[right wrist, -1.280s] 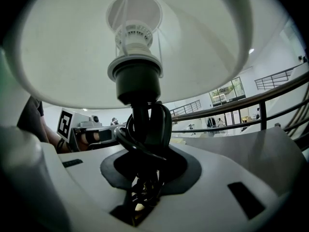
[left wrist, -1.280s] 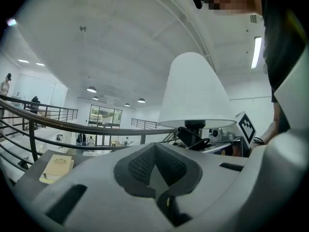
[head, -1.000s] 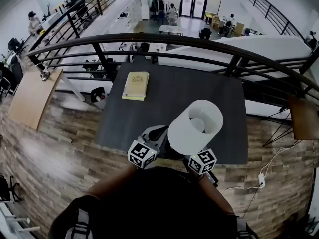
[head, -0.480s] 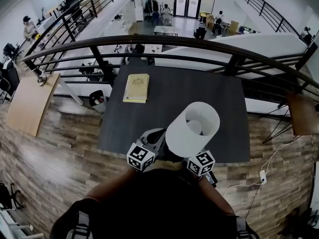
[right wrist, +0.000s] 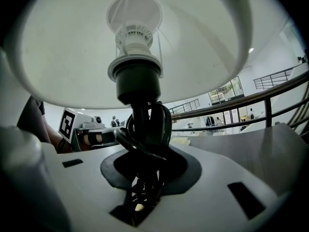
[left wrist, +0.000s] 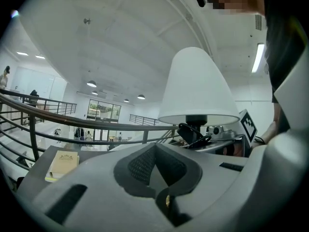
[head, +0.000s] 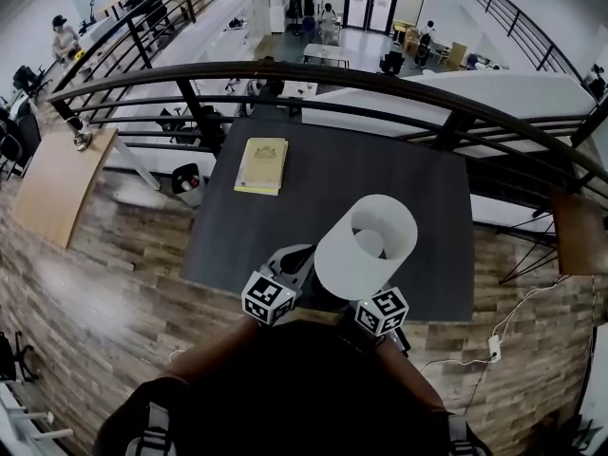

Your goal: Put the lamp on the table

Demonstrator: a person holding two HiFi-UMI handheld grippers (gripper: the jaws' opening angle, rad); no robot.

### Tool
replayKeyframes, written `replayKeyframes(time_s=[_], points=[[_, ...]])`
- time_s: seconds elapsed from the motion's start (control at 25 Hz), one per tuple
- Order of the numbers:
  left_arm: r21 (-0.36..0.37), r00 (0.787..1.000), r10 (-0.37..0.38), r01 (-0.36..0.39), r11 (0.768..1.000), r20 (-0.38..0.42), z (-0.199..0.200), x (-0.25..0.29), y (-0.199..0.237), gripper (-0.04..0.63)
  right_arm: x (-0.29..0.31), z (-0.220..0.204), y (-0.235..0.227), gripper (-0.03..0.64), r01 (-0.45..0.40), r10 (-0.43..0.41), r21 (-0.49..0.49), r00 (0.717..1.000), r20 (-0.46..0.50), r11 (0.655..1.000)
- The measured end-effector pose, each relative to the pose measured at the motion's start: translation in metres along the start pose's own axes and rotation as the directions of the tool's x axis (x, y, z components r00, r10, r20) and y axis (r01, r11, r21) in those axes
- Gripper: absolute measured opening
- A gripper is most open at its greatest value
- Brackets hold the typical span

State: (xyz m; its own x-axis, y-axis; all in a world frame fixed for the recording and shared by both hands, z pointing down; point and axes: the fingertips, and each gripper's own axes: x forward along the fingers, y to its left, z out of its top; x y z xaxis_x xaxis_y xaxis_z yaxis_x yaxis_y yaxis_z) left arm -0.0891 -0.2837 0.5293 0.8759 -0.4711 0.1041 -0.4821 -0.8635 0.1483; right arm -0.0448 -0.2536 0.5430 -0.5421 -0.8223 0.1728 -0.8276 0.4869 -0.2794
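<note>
Even, bright light is given by ceiling lights [left wrist: 91,84]; shadows are cast softly. Straight lines are bent strongly toward all edges, and the gripper views' corners are blackened. The lamp's [right wrist: 63,47] inside is washed pale.

The lamp [head: 366,246], a white tapered shade on a black stem wound with black cord, stands upright, clamped by the stem in the right gripper [right wrist: 145,173]. It is over the near edge of the dark desk [head: 323,174].
</note>
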Motion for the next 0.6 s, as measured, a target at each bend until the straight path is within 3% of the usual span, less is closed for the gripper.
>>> replayKeyframes(time_s=[0.28,0.6], points=[[-0.006,1.0,0.03,-0.03,1.0,0.004,0.005,0.04,-0.004,0.009,-0.008,0.011,-0.036,0.092,-0.039,0.039,-0.014,0.999,-0.01,0.999],[-0.03,0.999,0.041,-0.041,0.999,0.004,0.007,0.113,-0.047,0.009,-0.049,0.027,-0.098,0.092,-0.073,0.071,-0.035,0.996,-0.044,0.997]])
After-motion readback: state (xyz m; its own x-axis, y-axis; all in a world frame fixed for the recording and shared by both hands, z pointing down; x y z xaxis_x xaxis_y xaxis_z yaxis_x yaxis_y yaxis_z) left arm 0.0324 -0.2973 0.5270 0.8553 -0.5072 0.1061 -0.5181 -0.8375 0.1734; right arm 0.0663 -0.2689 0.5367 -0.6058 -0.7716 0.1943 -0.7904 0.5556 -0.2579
